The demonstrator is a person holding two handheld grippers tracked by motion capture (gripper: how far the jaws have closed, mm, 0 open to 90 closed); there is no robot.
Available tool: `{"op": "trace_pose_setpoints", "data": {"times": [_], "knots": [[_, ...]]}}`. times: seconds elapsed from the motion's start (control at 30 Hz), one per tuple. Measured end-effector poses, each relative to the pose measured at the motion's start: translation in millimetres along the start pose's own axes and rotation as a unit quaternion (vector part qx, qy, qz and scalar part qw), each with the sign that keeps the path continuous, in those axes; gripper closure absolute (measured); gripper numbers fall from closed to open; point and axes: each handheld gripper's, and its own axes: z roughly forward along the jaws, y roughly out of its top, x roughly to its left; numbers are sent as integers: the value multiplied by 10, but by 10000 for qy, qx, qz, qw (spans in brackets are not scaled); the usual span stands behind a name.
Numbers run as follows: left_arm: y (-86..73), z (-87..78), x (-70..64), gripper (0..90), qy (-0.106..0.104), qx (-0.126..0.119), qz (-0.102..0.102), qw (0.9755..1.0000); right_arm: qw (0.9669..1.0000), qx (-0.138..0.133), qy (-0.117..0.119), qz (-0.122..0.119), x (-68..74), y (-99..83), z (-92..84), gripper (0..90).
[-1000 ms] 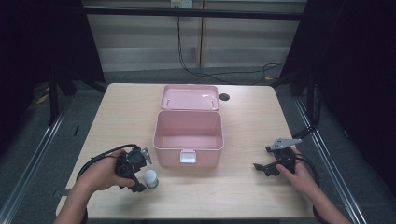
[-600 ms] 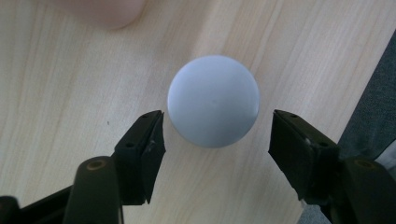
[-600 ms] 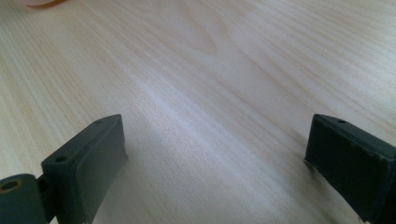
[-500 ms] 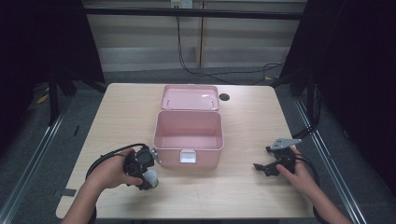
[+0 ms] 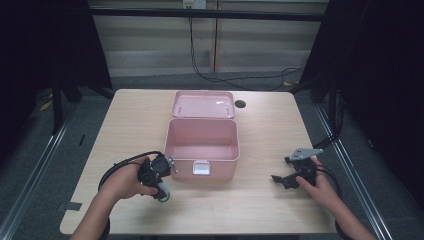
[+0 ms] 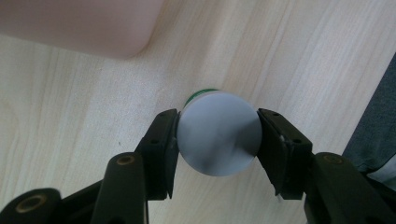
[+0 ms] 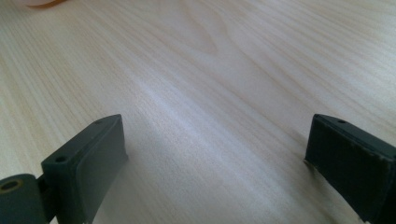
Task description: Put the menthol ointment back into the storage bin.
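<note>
my left gripper (image 6: 217, 140) clamps white-capped bottle (image 6: 218, 133), seen end-on, above table | open pink box (image 5: 201, 145) just beside, up-right | right gripper (image 5: 292, 177) spread wide, empty, farther off

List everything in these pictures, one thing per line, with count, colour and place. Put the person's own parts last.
table: one, light wood, centre of the room.
box: one, pink, mid-table, lid open and lying back behind it, nothing seen inside.
hole: one, dark, in the tabletop right of the lid.
small container: one, white round top with a green band, near the box's front left corner.
left gripper: one, black, jaws shut on the small container.
right gripper: one, black, jaws open over bare table right of the box.
hands: two, one on each gripper.
</note>
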Motion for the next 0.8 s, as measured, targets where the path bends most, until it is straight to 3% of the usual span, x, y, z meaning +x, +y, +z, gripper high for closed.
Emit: {"op": "trace_pose_setpoints", "data": {"times": [0.17, 0.27, 0.53, 0.8], "knots": [[23, 2, -27, 502, 29, 94, -35, 9999, 10000, 1, 0, 1, 0, 0, 0, 45], [33, -24, -34, 503, -71, 123, -110, 9998, 10000, 1, -1, 2, 1, 0, 0, 45], [60, -212, -84, 504, -231, 142, -324, 9991, 10000, 1, -4, 3, 1, 0, 0, 45], [97, -462, -57, 504, -306, 244, -795, 9961, 10000, 6, -9, 12, 3, 0, -2, 45]]}}
